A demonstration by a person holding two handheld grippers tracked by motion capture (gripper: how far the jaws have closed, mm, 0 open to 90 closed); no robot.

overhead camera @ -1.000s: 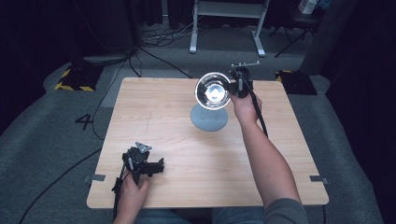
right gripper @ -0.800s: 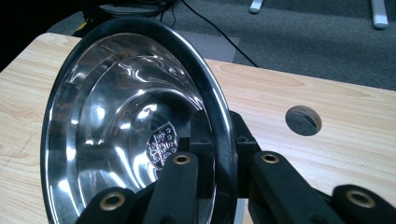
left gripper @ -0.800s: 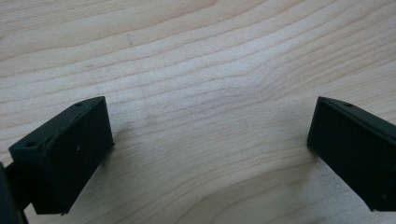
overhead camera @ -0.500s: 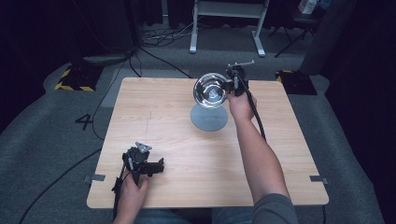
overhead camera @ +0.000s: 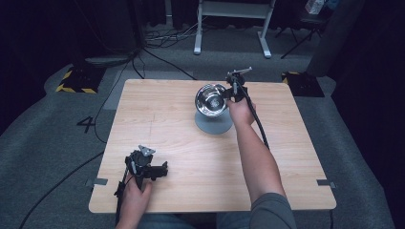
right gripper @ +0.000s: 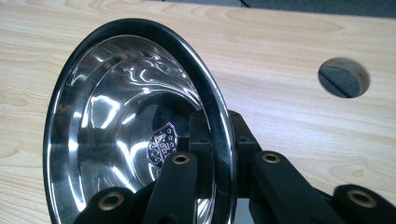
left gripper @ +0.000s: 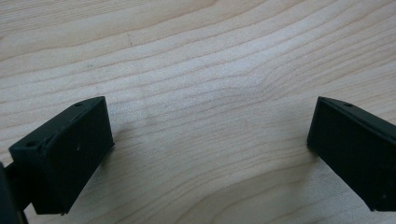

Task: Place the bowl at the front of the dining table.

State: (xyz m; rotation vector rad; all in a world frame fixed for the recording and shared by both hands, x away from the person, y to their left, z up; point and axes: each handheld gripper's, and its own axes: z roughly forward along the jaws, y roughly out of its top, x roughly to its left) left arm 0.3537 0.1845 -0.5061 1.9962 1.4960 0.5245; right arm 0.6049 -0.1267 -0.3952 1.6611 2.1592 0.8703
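Right gripper [overhead camera: 228, 93] clamped on rim of steel bowl [overhead camera: 210, 99], tilted above grey disc [overhead camera: 213, 123]. Left gripper [overhead camera: 164, 170] low on table [overhead camera: 181, 152], 2 jaws wide, holding nothing.

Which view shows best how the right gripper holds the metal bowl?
The right gripper view: its jaws clamp the metal bowl at the rim, one inside, one outside. The high view shows the bowl small, lifted above a grey disc.
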